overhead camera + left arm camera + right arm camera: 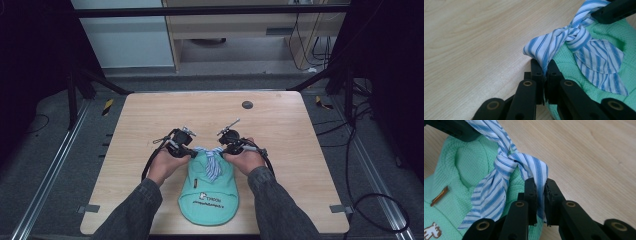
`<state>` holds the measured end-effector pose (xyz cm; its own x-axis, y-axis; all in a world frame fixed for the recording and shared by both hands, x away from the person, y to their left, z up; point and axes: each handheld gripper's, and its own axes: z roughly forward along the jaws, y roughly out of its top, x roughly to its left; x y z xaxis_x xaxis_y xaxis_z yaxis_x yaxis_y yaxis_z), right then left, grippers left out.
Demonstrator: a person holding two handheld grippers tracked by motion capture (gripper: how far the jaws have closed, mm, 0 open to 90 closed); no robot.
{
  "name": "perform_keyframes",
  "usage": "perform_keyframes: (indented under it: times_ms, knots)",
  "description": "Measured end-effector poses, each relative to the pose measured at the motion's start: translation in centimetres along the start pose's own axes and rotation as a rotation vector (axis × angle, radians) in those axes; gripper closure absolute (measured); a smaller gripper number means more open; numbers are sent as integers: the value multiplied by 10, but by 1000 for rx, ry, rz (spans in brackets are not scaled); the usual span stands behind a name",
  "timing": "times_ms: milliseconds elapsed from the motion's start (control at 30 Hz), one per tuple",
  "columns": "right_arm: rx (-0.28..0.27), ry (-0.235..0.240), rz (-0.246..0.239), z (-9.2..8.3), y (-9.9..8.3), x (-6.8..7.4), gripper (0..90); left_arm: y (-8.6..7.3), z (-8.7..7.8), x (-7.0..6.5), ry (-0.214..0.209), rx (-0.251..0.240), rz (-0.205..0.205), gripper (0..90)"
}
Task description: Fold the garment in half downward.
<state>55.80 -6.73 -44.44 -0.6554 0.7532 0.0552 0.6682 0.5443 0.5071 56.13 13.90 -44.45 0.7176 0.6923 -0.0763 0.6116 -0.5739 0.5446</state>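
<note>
The left gripper point(545, 68) is clamped on one end of the blue-striped scarf point(584, 42), and the right gripper point(539, 187) is clamped on the other end. Between them, the scarf is crossed into a single knot point(507, 157) sitting at the collar of the green garment point(210, 192), which lies flat on the tabletop point(150, 120) just behind both grippers, toward the person. The knot looks formed but loose; what seems left is drawing the ends apart to tighten it, then letting go.
</note>
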Motion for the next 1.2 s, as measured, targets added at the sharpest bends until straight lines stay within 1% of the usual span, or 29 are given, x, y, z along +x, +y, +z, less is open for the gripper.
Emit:
perform_keyframes:
  times_ms: [100,233,367,400,600,700,767,800,867,1000,1067,1100,1200]
  knots:
    - [-12,-9,-10,-6,2,0,815,2,-4,0,2,-17,1,872]
    - [-31,-7,-10,-11,5,0,815,3,-8,1,7,-35,2,872]
    - [-41,-12,-19,-15,7,0,815,4,-13,1,10,-44,9,872]
    - [-42,-12,-16,-17,8,0,815,5,-14,2,9,-43,13,872]
    - [-56,-19,-21,-23,12,0,815,8,-20,2,21,-69,15,872]
    - [-65,-20,-22,-26,14,1,815,9,-24,1,25,-78,22,872]
    - [-68,-23,-24,-28,15,1,815,9,-25,1,23,-84,22,872]
    - [-72,-26,-33,-29,15,1,815,10,-26,1,23,-84,22,872]
    - [-73,-26,-29,-31,16,1,815,10,-27,1,26,-90,25,872]
    - [-79,-30,-39,-34,17,0,815,12,-29,0,26,-97,32,872]
    - [-83,-30,-33,-36,18,0,815,13,-30,0,28,-106,32,871]
    - [-84,-32,-38,-37,18,-1,815,13,-30,0,28,-108,32,872]
    - [-91,-34,-35,-40,19,-2,815,15,-32,0,28,-111,35,871]
